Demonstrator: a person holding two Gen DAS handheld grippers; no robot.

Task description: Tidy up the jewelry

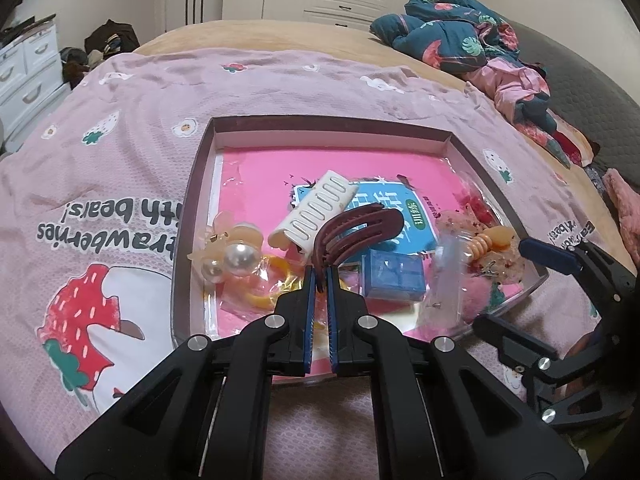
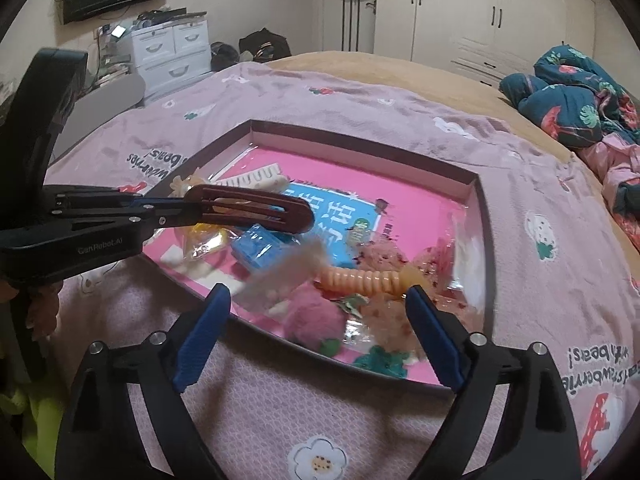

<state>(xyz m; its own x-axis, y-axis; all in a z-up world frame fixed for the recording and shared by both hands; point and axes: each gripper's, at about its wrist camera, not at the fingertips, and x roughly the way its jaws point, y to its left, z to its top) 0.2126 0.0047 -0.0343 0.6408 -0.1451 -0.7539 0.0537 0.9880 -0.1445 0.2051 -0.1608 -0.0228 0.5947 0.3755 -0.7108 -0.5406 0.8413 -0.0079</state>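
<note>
A shallow brown-rimmed tray [image 1: 328, 121] with a pink lining lies on the bed and holds hair accessories. My left gripper [image 1: 320, 276] is shut on a dark red hair claw [image 1: 360, 226], held above the tray's near side. From the right wrist view that gripper [image 2: 180, 210] comes in from the left with the claw [image 2: 256, 210] sticking out. My right gripper [image 2: 318, 292] stands open over the tray's near rim [image 2: 256, 330], its pads touching nothing. Beyond it lie an orange spiral hair tie [image 2: 360, 280], a pink pompom [image 2: 316, 316] and a blurred clear packet [image 2: 288, 268].
Also in the tray are a white comb clip [image 1: 316, 212], a pearl flower clip [image 1: 236, 256] and a small blue box [image 1: 394, 276]. A pink strawberry blanket [image 1: 120, 184] covers the bed. A teal quilt heap [image 1: 452, 32] lies far right, white drawers [image 2: 172, 52] far left.
</note>
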